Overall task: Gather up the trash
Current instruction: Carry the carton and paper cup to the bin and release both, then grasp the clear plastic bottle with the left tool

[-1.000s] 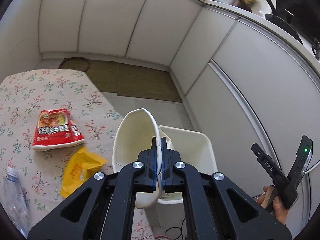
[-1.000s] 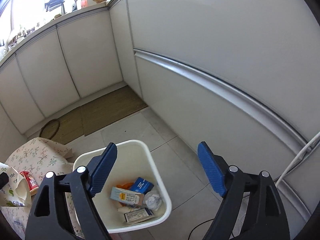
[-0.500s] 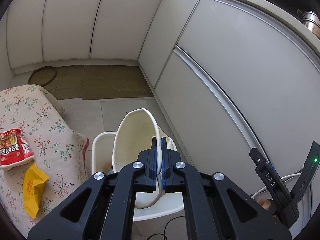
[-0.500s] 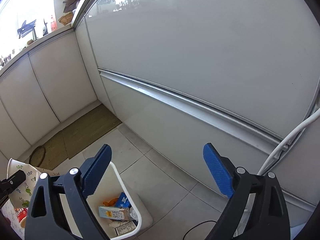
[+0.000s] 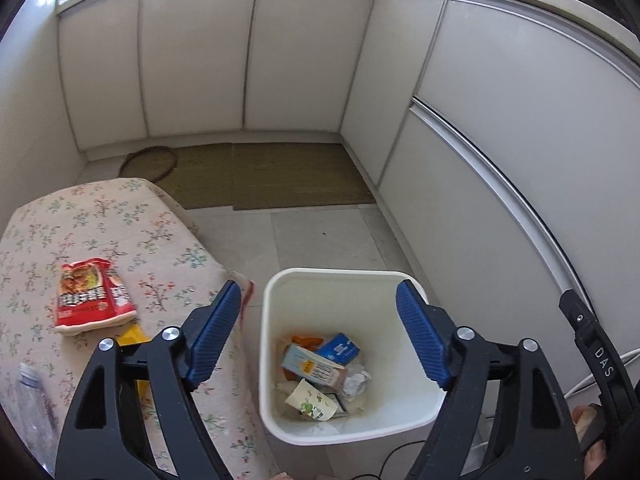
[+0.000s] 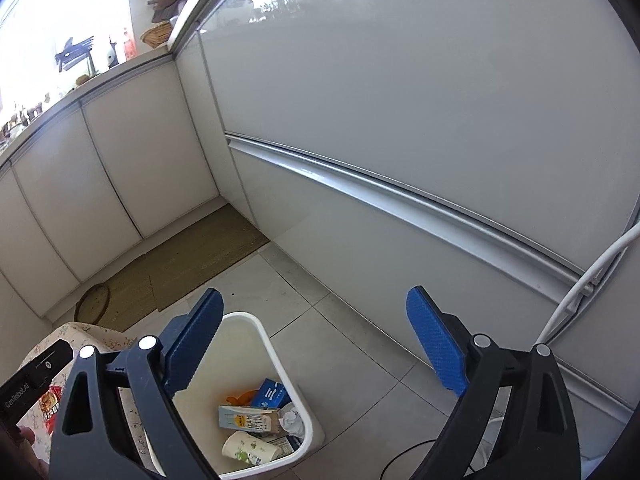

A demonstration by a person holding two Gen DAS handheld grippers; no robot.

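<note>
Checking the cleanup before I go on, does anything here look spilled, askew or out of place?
Nothing is spilled. The white plastic bin stands upright on the floor with the paper cup lying inside. Still out of place on the floral tablecloth: a red snack packet, a yellow wrapper and a clear plastic bottle.

White bin (image 5: 276, 300), centre; blue carton (image 5: 338, 348) inside it; red snack packet (image 5: 90, 298) at left on the floral-patterned bench (image 5: 132, 232); olive mat (image 5: 280, 176) above; blue-padded tool (image 5: 320, 336).
</note>
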